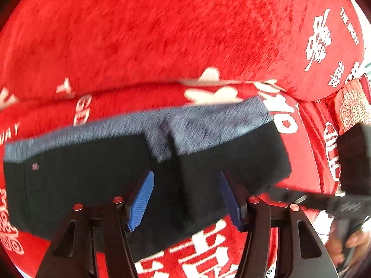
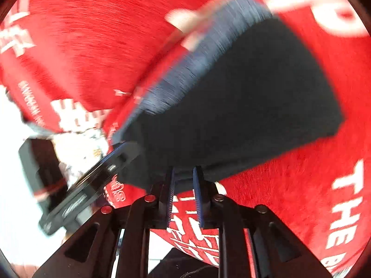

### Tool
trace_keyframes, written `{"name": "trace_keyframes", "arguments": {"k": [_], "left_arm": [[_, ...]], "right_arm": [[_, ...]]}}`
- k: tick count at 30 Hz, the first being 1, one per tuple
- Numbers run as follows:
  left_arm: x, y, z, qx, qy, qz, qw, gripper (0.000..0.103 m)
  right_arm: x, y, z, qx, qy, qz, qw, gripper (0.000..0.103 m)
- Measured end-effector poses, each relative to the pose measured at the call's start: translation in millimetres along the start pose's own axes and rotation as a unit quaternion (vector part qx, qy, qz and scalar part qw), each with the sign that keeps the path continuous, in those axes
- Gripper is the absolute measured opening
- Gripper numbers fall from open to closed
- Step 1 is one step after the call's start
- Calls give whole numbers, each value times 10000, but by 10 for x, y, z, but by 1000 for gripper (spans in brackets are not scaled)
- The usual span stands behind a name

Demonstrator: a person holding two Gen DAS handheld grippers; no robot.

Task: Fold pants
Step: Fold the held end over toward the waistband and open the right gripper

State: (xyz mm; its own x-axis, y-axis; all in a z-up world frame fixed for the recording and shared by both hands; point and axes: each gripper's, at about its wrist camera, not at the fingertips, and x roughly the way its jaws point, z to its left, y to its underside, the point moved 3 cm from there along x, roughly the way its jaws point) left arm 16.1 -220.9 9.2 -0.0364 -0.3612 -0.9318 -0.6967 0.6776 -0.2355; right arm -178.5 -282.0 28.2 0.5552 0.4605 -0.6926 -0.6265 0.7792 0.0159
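The left gripper [image 1: 185, 199] is pointed steeply down over the folded pants [image 1: 97, 176], jaws spread, nothing pinched. The right gripper [image 2: 185, 197] is held slightly parted at the pants' edge, not pinching. The pants lie crosswise on the red blanket [image 1: 162, 34].

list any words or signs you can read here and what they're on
"THE": white letters on the red blanket, right wrist view.
"THE B...": red blanket, left wrist view top right; the rest is blurred.
White Chinese characters across the blanket: too blurred to read.
Small tag on the dark pants: unreadable.
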Motion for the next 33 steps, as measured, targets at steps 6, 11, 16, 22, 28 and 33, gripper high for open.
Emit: {"name": "trace_keyframes", "arguments": {"k": [6, 11, 16, 22, 28, 33], "left_arm": [[330, -113, -395, 209, 212, 56, 9995, 59], [674, 3, -395, 119, 13, 334, 9994, 59], [702, 256, -150, -49, 246, 482, 9985, 59], [494, 314, -104, -41, -142, 484, 9987, 59], [196, 492, 316, -400, -719, 319, 9961, 59], [69, 723, 663, -605, -1219, 392, 9899, 59]], "right_arm": [[-455, -789, -480, 197, 780, -1111, 9905, 63], [24, -1058, -782, 392, 975, -437, 9935, 40], [309, -896, -293, -1140, 2392, -257, 9639, 40], [450, -738, 24, -1971, 3269, -255, 9239, 56], [156, -485, 550, -2283, 2283, -843, 9427, 55], [765, -444, 766, -2008, 1371, -62, 9700, 47]]}}
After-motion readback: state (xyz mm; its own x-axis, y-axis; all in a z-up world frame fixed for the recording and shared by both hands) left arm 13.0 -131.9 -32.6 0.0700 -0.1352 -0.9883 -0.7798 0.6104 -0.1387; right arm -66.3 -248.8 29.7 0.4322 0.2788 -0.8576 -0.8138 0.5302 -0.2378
